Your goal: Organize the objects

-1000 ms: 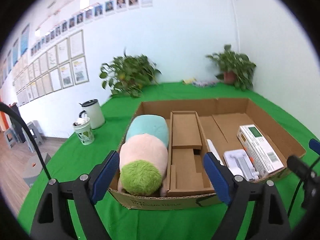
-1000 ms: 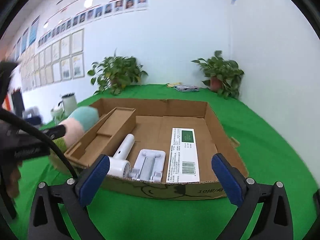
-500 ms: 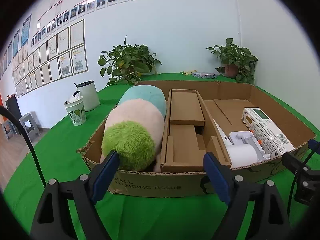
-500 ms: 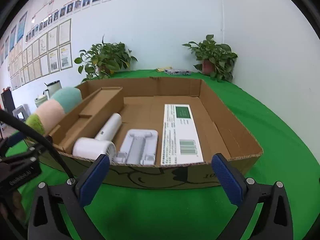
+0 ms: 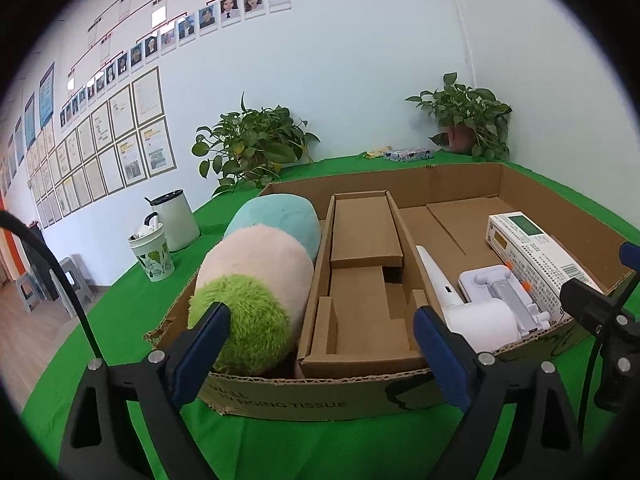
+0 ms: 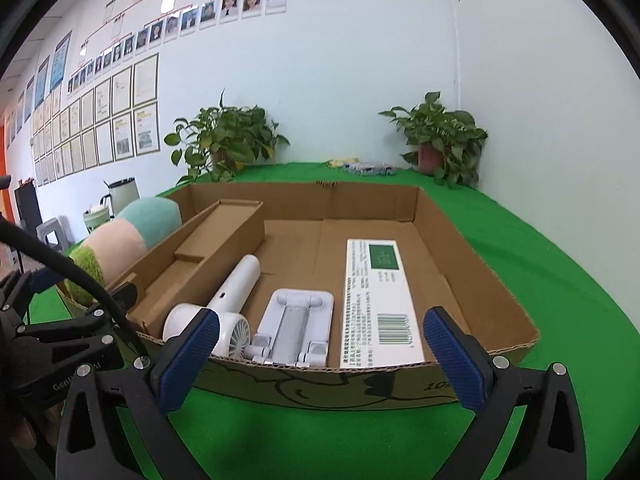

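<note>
Now both claws are held spread before the cardboard box (image 5: 304, 400): left claw (image 5: 320, 354) opening wider, right claw (image 6: 320, 354) gripping nothing.

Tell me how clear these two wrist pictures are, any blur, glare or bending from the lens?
Left wrist view: sharp, evenly lit, no glare; the fisheye bows the cardboard box walls and blacks out the corners; the plush toy is crisp. Right wrist view: equally sharp, with soft shadows inside the box; the white carton print is too small to read, and the wall frames curve near the edge.
</note>
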Action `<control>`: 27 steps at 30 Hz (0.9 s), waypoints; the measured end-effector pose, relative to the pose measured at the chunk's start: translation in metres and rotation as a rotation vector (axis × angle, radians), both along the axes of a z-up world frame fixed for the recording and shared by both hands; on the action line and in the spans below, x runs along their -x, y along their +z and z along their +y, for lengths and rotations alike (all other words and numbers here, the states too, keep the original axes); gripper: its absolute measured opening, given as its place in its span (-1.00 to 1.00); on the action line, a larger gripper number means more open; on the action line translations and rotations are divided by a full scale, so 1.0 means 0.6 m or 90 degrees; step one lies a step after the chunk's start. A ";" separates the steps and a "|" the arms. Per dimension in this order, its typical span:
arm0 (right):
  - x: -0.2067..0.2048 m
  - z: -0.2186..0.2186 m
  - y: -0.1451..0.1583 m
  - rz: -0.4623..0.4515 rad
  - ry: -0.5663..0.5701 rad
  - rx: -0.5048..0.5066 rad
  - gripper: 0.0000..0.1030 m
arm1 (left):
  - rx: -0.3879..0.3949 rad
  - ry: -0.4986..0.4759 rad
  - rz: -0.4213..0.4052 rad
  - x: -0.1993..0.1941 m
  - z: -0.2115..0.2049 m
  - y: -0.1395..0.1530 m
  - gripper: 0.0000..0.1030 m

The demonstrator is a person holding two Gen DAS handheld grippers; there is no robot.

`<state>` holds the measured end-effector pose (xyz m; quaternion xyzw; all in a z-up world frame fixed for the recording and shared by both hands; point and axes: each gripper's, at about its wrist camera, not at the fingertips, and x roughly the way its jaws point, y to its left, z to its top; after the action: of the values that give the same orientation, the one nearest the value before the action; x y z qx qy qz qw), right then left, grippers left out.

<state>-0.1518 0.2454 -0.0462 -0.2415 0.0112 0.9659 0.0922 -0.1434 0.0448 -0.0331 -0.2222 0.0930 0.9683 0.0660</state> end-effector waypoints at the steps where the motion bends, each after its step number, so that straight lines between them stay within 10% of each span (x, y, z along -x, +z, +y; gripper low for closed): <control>1: 0.003 0.001 -0.003 -0.003 -0.004 0.005 0.99 | 0.000 -0.002 -0.004 0.002 0.000 -0.001 0.92; 27: 0.014 -0.009 -0.017 -0.036 -0.029 0.002 1.00 | -0.026 0.003 -0.036 0.012 -0.015 -0.006 0.99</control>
<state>-0.1604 0.2401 -0.0564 -0.2686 0.0153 0.9564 0.1142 -0.1504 0.0361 -0.0370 -0.2483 0.0705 0.9635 0.0708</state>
